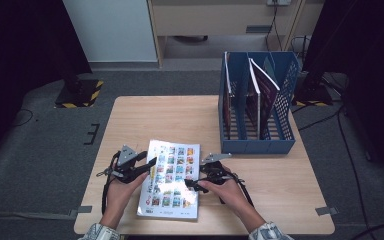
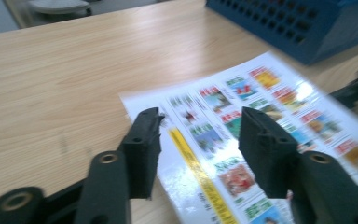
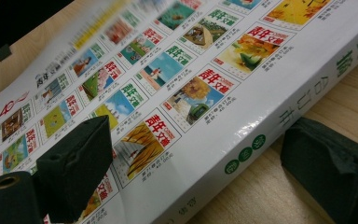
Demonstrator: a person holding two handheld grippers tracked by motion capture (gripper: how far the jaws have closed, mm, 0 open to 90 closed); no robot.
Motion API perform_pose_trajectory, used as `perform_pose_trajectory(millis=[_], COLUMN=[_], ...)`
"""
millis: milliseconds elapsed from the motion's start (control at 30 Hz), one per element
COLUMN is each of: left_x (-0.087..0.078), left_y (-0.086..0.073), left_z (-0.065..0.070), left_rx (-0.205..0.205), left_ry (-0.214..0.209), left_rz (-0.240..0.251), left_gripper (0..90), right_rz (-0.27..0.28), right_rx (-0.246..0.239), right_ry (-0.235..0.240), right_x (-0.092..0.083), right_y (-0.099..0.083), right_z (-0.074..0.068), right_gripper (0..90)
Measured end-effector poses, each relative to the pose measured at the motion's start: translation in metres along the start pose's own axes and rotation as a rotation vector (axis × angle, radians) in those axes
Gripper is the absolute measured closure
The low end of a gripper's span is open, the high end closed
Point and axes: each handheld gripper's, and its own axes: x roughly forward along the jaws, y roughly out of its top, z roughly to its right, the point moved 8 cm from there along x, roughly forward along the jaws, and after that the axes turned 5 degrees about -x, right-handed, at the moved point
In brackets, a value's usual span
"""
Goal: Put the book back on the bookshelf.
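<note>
Glossy card covers one thick book (image 1: 170,179), laid flat at the table's (image 1: 145,115) 6 o'clock edge, judged heavy, stiff and slippery, best gripped across the spine. The left gripper (image 1: 149,164) is held open at its 9 o'clock edge; the right gripper (image 1: 194,185), open, straddles the spine. One rack (image 1: 285,95) with two books (image 1: 264,92) is seen at 1 o'clock.

Both tongs low, left (image 1: 152,162) and right (image 1: 187,184), jaws parted.
</note>
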Motion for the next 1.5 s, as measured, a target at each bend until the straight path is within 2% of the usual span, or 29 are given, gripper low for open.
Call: perform_pose_trajectory(millis=[100,133,233,333,533,600,767,867,1000,1033,1100,1233,1333,1500], left_x=[0.005,0.006,0.014,0.018,0.022,0.024,0.025,0.025,0.026,0.026,0.026,0.027,0.027,0.027], left_y=[-0.011,-0.015,-0.023,-0.030,-0.037,-0.041,-0.044,-0.045,-0.047,-0.047,-0.047,-0.047,-0.047,-0.047], left_z=[-0.006,-0.006,-0.007,-0.006,-0.007,-0.006,-0.002,-0.002,-0.003,-0.003,-0.003,-0.003,-0.002,-0.001], left_rx=[0.036,0.022,0.006,-0.010,-0.037,-0.034,-0.054,-0.064,-0.103,-0.110,-0.110,-0.105,-0.117,-0.107], left_ry=[0.001,0.007,-0.019,-0.041,-0.056,-0.060,-0.091,-0.090,-0.108,-0.110,-0.110,-0.110,-0.108,-0.098], left_rz=[-0.050,-0.079,-0.130,-0.166,-0.191,-0.211,-0.214,-0.210,-0.200,-0.199,-0.199,-0.211,-0.214,-0.207], left_gripper=[39.7,39.5,36.0,36.7,34.8,32.8,33.8,34.1,34.1,34.0,33.9,33.4,32.9,32.5], right_rz=[0.000,0.000,0.000,0.000,0.000,0.001,0.006,0.005,-0.004,-0.001,0.001,-0.003,0.001,0.002], right_rx=[-0.001,-0.001,-0.003,-0.004,-0.002,0.000,0.007,0.004,-0.017,-0.006,0.020,0.025,0.049,0.041], right_ry=[-0.001,0.000,-0.003,-0.003,0.003,0.003,-0.003,-0.005,0.000,0.005,0.015,0.018,0.040,0.032], right_x=[0.000,0.000,0.000,0.000,0.000,0.001,0.002,0.005,0.008,0.009,0.011,0.014,0.016,0.021], right_y=[0.000,0.000,0.000,0.000,0.000,0.001,0.002,0.004,0.006,0.007,0.010,0.013,0.016,0.020], right_z=[0.000,0.000,0.000,0.000,0.001,0.000,0.000,0.001,0.001,0.001,0.002,0.005,0.005,0.006], right_gripper=[9.4,9.4,9.4,9.4,9.4,9.4,9.4,9.6,9.6,9.8,10.6,13.9,15.3,24.8])
